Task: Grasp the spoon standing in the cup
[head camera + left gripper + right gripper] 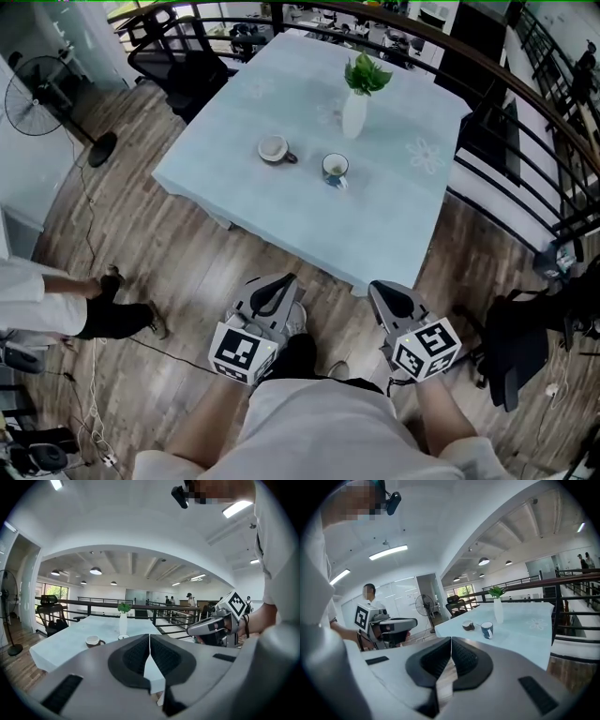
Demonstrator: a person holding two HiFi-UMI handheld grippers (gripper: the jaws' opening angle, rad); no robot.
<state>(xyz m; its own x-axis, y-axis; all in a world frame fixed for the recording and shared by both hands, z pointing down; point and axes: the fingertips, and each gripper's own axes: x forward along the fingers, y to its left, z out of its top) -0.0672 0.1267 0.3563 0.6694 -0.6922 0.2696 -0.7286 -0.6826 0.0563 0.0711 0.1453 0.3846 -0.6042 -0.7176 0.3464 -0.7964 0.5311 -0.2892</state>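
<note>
A blue cup point(336, 169) stands near the middle of the table point(394, 225), which has a pale blue cloth, with a brown-and-white cup point(274, 149) to its left. In the right gripper view a thin handle seems to lean out of the blue cup point(487, 629); the spoon is too small to make out clearly. Both grippers hang low over the wood floor, well short of the table's near edge. My left gripper point(279, 283) is shut with nothing between its pads point(140, 656). My right gripper point(382, 291) is also shut and empty, its jaws meeting in a line.
A white vase point(354, 111) with green leaves stands behind the cups. A standing fan point(37, 98) and an office chair point(178, 61) are at the left, and a black railing point(525, 112) runs along the right. A person point(56, 305) sits at the left, with cables on the floor.
</note>
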